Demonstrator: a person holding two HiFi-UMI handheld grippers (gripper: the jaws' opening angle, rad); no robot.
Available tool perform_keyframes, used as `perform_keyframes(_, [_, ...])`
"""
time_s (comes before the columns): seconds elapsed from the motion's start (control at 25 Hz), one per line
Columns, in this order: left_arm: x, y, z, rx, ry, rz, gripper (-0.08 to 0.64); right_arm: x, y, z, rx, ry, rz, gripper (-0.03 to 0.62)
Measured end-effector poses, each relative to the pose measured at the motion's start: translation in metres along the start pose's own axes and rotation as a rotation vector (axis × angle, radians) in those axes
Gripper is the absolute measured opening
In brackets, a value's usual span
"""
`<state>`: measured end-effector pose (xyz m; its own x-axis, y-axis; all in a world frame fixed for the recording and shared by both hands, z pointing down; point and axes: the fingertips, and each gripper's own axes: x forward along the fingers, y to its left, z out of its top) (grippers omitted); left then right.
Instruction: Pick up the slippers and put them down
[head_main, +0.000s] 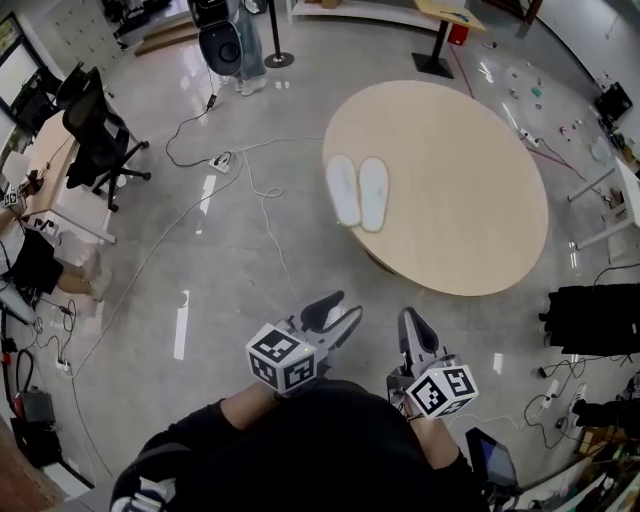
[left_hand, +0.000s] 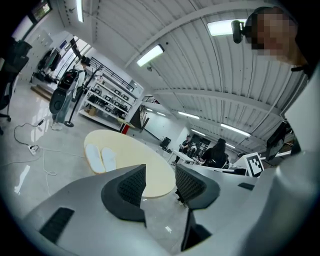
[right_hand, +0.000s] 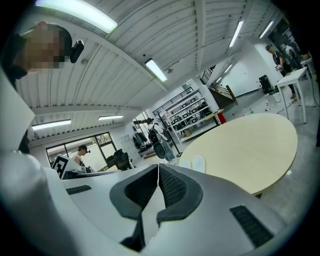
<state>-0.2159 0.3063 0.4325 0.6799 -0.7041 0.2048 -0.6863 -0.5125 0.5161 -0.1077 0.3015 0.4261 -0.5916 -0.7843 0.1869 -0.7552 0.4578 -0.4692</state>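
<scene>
Two white slippers (head_main: 358, 190) lie side by side near the left edge of a round beige table (head_main: 470, 190). They also show in the left gripper view as the slippers (left_hand: 100, 158) and small in the right gripper view as the slippers (right_hand: 194, 163). My left gripper (head_main: 338, 318) hangs over the floor short of the table, jaws open and empty; the left gripper (left_hand: 159, 184) shows a clear gap. My right gripper (head_main: 412, 322) sits beside it, shut with nothing held; in its own view the right gripper (right_hand: 158, 186) has pads touching.
Cables (head_main: 255, 190) trail over the glossy grey floor left of the table. A black office chair (head_main: 95, 135) and a desk stand at far left. A stand and a person's legs (head_main: 245, 45) are at the back. Black bags (head_main: 595, 320) lie at right.
</scene>
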Motion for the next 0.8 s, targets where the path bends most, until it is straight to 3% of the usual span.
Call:
perform_keyframes(0.36, [0.021, 0.114, 0.048, -0.059, -0.014, 0.025, 0.201, 0.095, -0.039, 0.017, 0.108, -0.003, -0.13, 0.018])
perform_keyframes(0.64, [0.072, 0.145, 0.054, -0.115, 0.002, 0.085, 0.201, 0.143, -0.094, 0.034, 0.146, 0.028, -0.099, 0.018])
perform_keyframes(0.8, [0.101, 0.158, 0.074, -0.126, -0.054, 0.163, 0.201, 0.178, -0.131, 0.059, 0.144, 0.043, -0.046, 0.018])
